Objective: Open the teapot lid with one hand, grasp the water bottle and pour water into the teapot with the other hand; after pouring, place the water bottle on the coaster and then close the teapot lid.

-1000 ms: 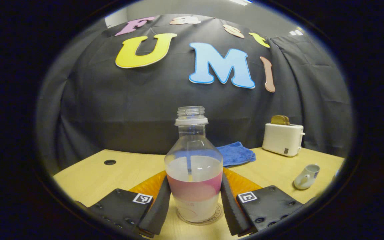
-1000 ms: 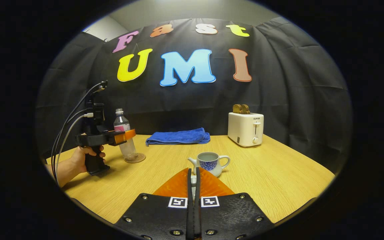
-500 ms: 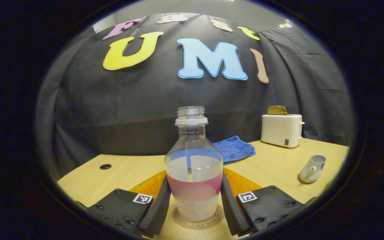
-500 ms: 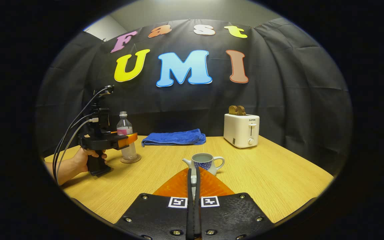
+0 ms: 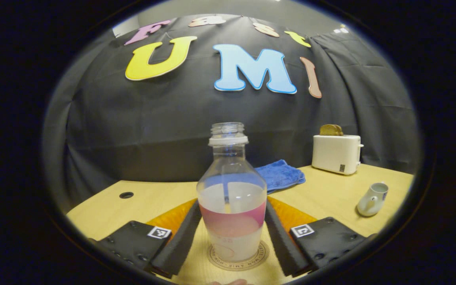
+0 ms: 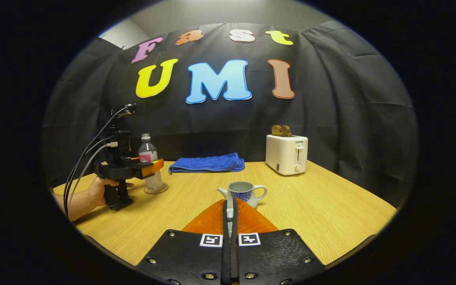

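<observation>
The clear water bottle (image 5: pixel 231 198), capless with a pink label, stands upright on the round coaster (image 5: pixel 247 259). My left gripper (image 5: pixel 232 208) is open, a finger on each side of the bottle's lower body. In the right gripper view, that gripper (image 6: pixel 151 164) and the hand holding it are by the bottle (image 6: pixel 147 156) on the coaster (image 6: pixel 156 189). The white teapot (image 6: pixel 244 192) with a blue pattern stands open, water inside. My right gripper (image 6: pixel 230 202) is shut on the small white teapot lid (image 6: pixel 230 213), just before the pot. The teapot (image 5: pixel 371 194) sits at the right in the left gripper view.
A white toaster (image 6: pixel 287 153) with bread in it stands at the back right of the wooden table (image 6: pixel 331 213). A folded blue towel (image 6: pixel 208 162) lies along the back edge. A cable hole (image 5: pixel 126 194) is in the tabletop left of the bottle.
The bottle came down onto the coaster and the left gripper's fingers spread apart from it. The right gripper drew back slightly from the teapot, lid still held.
</observation>
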`<state>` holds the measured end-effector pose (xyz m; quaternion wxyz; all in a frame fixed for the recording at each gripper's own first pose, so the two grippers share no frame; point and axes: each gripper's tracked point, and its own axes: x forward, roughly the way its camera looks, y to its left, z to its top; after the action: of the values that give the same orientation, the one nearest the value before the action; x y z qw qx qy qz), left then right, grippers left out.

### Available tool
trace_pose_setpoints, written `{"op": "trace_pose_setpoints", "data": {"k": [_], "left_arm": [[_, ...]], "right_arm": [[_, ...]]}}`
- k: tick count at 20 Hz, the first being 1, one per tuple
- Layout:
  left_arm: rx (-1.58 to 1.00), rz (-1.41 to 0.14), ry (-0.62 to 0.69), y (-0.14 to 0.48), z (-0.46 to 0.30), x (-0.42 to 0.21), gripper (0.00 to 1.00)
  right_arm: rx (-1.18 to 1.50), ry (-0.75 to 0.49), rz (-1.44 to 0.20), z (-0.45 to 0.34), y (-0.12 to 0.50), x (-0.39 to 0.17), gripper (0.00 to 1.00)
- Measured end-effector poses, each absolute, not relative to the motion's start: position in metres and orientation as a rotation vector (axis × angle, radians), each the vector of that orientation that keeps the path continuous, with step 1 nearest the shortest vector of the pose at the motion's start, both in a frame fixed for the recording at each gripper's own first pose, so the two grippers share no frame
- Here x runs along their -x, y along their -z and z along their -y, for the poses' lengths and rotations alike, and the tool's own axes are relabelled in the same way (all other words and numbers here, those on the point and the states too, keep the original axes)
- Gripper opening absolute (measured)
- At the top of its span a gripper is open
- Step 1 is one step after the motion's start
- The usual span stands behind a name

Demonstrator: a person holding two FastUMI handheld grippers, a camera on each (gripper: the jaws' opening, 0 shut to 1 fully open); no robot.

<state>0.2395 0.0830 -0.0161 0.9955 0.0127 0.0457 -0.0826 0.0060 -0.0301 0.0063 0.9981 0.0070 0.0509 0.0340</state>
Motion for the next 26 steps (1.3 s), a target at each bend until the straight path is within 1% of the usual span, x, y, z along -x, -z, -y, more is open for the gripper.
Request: {"op": "trace_pose_setpoints", "data": {"k": [1, 5, 9, 18, 20, 23, 26], "left_arm": [[-0.03, -0.091, 0.162, 0.015, -0.083, -0.241, 1.0], [-0.044, -0.083, 0.142, 0.011, -0.085, -0.235, 1.0], [-0.033, -0.066, 0.174, 0.003, -0.077, -0.225, 1.0], [-0.042, -0.098, 0.13, 0.012, -0.089, -0.183, 1.0], [-0.024, -0.098, 0.127, 0.012, -0.09, -0.164, 1.0], [0.02, -0.104, 0.127, 0.009, -0.086, -0.129, 1.0], [0.038, -0.062, 0.076, -0.007, -0.089, -0.097, 1.0]], "right_arm": [[-0.011, -0.068, -0.101, 0.03, -0.007, -0.006, 0.0], [-0.012, -0.07, -0.099, 0.029, -0.007, -0.004, 0.0], [-0.006, -0.071, -0.09, 0.028, -0.011, 0.0, 0.0], [-0.009, -0.075, -0.075, 0.026, -0.018, 0.004, 0.0], [-0.008, -0.07, -0.059, 0.03, -0.024, -0.004, 0.0], [0.0, -0.034, -0.034, 0.045, -0.035, -0.038, 0.0], [0.033, 0.019, -0.007, 0.056, -0.043, -0.077, 0.0]]}}
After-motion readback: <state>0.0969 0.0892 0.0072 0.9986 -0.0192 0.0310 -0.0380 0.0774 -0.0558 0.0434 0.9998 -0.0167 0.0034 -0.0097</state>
